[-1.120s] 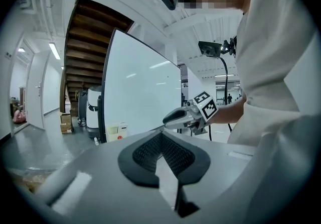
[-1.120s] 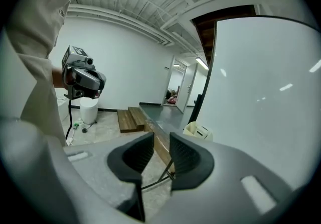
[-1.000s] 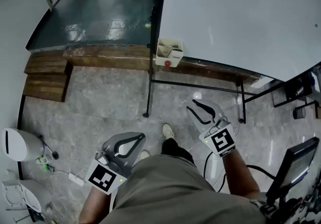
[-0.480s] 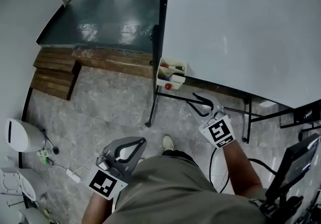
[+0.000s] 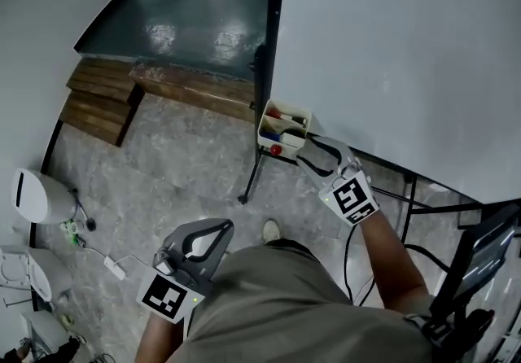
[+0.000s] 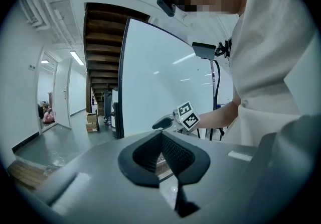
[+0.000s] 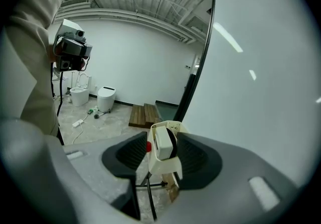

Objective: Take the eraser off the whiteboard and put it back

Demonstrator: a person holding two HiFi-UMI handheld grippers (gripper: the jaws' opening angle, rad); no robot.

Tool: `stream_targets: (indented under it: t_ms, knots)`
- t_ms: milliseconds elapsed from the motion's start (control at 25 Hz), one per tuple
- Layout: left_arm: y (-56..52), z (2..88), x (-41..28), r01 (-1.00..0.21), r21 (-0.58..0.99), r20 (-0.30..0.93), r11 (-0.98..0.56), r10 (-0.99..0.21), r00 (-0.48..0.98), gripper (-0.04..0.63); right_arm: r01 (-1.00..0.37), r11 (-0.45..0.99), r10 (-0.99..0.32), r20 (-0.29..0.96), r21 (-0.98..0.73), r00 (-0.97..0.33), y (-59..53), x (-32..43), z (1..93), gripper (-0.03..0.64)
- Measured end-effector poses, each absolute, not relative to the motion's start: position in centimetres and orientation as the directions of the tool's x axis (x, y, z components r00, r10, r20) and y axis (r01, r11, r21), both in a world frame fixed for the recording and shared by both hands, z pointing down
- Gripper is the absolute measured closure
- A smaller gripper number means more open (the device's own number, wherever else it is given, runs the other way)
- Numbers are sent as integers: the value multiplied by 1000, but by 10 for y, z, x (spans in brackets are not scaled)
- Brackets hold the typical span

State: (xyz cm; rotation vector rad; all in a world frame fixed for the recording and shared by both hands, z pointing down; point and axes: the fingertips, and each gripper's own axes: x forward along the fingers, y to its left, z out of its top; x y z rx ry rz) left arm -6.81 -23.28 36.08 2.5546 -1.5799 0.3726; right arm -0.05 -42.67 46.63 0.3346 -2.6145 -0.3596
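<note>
The whiteboard [image 5: 391,52] stands on a black frame, with a cream tray [image 5: 283,129] hung at its lower left corner. In the right gripper view a white eraser [image 7: 159,146] with a black felt side stands in that tray [image 7: 161,168]. My right gripper [image 5: 309,151] hangs just short of the tray's near end. Its jaws have just been opening and are open, with nothing gripped; the tray lies beyond the tips. My left gripper [image 5: 225,225] stays low beside my body, its tips touching, shut and empty [image 6: 160,133].
Markers and a red item lie in the tray. Wooden steps [image 5: 98,105] and a dark raised floor lie to the far left. White fixtures [image 5: 32,194] and a cable with a power strip [image 5: 114,268] sit on the floor at left. A dark screen [image 5: 482,251] stands at right.
My right gripper has moved up and forward to the tray, and its jaws have spread wider. The left gripper has stayed low at my side, still shut.
</note>
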Motion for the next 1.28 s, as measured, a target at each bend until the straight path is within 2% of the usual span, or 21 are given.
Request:
stream_targets:
  t_ms: [720, 1280]
  knots:
    - [-256, 364, -65, -933, -32, 295, -358, -895, 334, 589, -6, 965, -138, 488, 262, -862, -449, -31, 506, 422]
    - [-255, 365, -76, -942, -33, 300, -335, -902, 311, 589, 16, 973, -108, 512, 231, -852, -452, -38, 517, 436]
